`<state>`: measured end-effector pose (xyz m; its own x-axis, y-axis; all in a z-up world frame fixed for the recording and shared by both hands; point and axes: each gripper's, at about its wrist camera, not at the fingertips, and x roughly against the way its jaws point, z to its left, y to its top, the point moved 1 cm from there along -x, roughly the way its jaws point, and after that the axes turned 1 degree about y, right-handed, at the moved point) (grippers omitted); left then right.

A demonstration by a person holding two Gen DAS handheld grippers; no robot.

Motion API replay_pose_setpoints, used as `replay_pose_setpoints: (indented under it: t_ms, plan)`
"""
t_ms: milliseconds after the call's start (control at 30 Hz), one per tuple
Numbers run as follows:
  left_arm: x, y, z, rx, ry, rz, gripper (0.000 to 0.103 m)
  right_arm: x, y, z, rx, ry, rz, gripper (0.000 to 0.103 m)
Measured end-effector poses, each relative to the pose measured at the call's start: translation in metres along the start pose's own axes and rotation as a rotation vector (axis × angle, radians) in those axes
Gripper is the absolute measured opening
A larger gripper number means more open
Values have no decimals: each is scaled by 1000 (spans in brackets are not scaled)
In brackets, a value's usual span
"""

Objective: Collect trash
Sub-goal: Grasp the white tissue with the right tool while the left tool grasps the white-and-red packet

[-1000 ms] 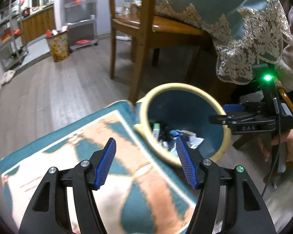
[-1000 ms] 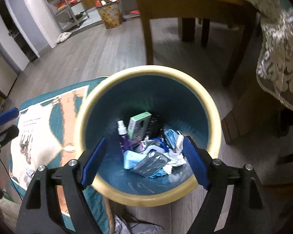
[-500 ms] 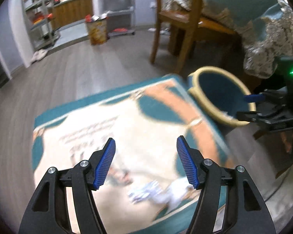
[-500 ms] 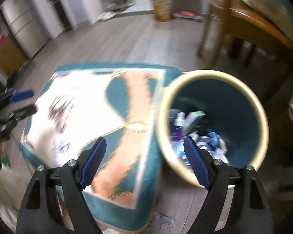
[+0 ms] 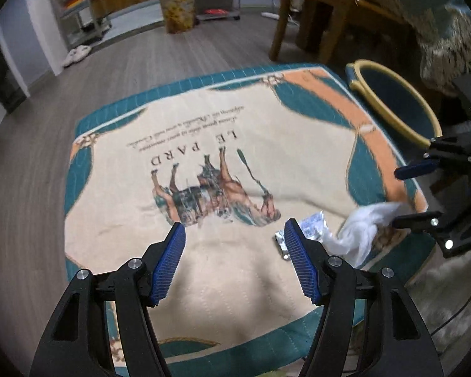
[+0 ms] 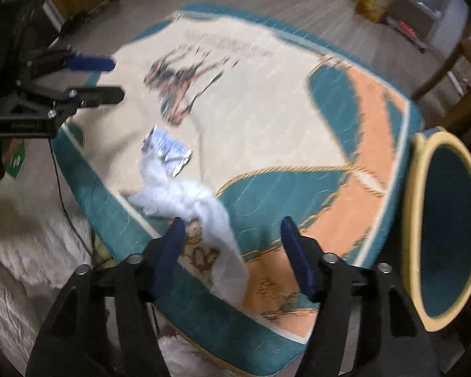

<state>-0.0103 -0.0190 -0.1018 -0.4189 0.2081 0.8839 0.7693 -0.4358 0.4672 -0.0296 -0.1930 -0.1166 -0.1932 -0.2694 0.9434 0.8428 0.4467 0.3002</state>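
A crumpled white tissue (image 6: 185,198) and a silver foil wrapper (image 6: 166,149) lie near the edge of a printed rug (image 6: 267,100). My right gripper (image 6: 232,223) hangs over the tissue, its jaws closing. The tissue's tail runs between the fingers, and the pads do not press on it. My left gripper (image 5: 235,229) stands open over the rug with nothing between its fingers. The foil wrapper (image 5: 312,229) sits just beside its right finger, and the tissue (image 5: 364,223) lies further right. A teal bin with a yellow rim (image 6: 411,220) stands at the rug's corner.
A wooden chair (image 5: 301,15) and a table with a lace-edged cloth (image 5: 449,40) stand behind the bin (image 5: 392,100). A patterned waste bin (image 5: 176,12) and metal shelves (image 5: 78,9) are at the back. A white fluffy mat (image 6: 25,245) and a cable (image 6: 62,194) border the rug.
Both grippers swung away from above the bin to over the rug. The tissue and foil wrapper came into view. The right jaws stand narrower than before.
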Motion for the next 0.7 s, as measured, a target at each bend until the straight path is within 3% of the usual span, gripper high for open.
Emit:
replay_pose_setpoints:
  t_ms: [133, 167, 300, 433, 700]
  plan:
    - [-9, -3, -10, -44, -39, 19, 67, -15, -5, 6, 38, 17, 61, 12]
    - [-11, -4, -13, -55, -48, 24, 67, -16, -6, 6, 49, 15, 67, 5]
    - [-18, -5, -27, -88, -92, 45, 67, -1, -2, -5, 3, 4, -2, 4]
    - [-29, -6, -44, -144, -139, 73, 67, 18, 5, -30, -123, -22, -77, 4]
    - [-59, -10, -61, -231, -140, 136, 67, 34, 3, -58, -229, -33, -118, 4]
